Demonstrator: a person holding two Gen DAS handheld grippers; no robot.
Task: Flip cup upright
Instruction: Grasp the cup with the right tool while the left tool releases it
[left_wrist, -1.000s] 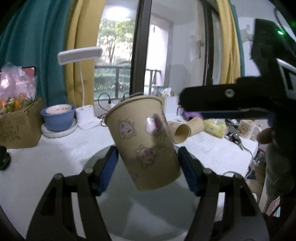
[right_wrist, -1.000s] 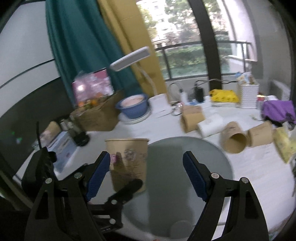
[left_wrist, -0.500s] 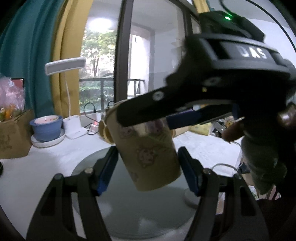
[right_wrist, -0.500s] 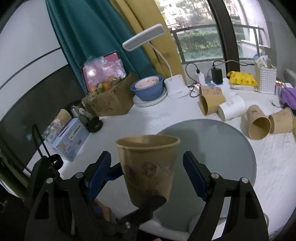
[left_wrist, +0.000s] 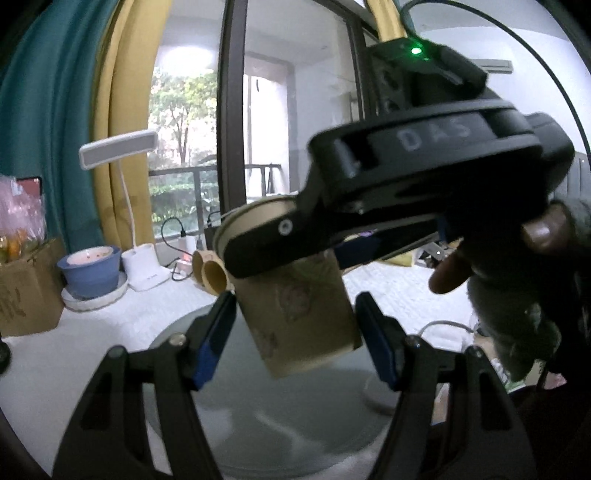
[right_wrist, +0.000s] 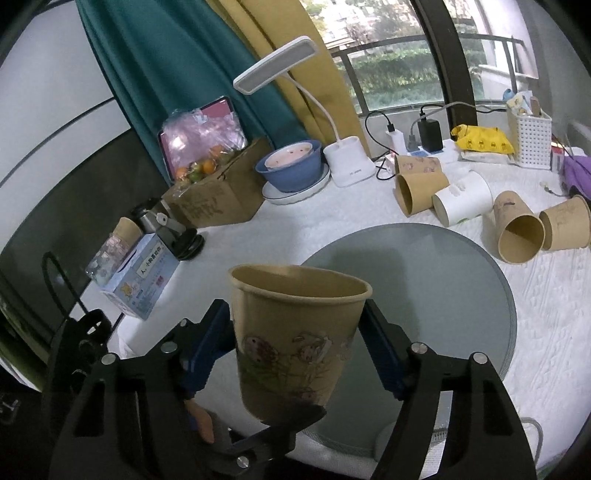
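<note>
The brown paper cup (right_wrist: 295, 332), printed with cartoon animals, is held mouth-up in the air above the near edge of the round grey mat (right_wrist: 436, 295). It is judged light and easily crushed, so a gentle grip at mid-wall is advised. It is bracketed by both the left gripper (left_wrist: 295, 332) and the right gripper (right_wrist: 299, 347); which one is clamped cannot be told.

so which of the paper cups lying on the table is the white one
The white cup lies on its side just beyond the grey round mat, between the two brown cups by the lamp base and the brown pair to its right.
</note>
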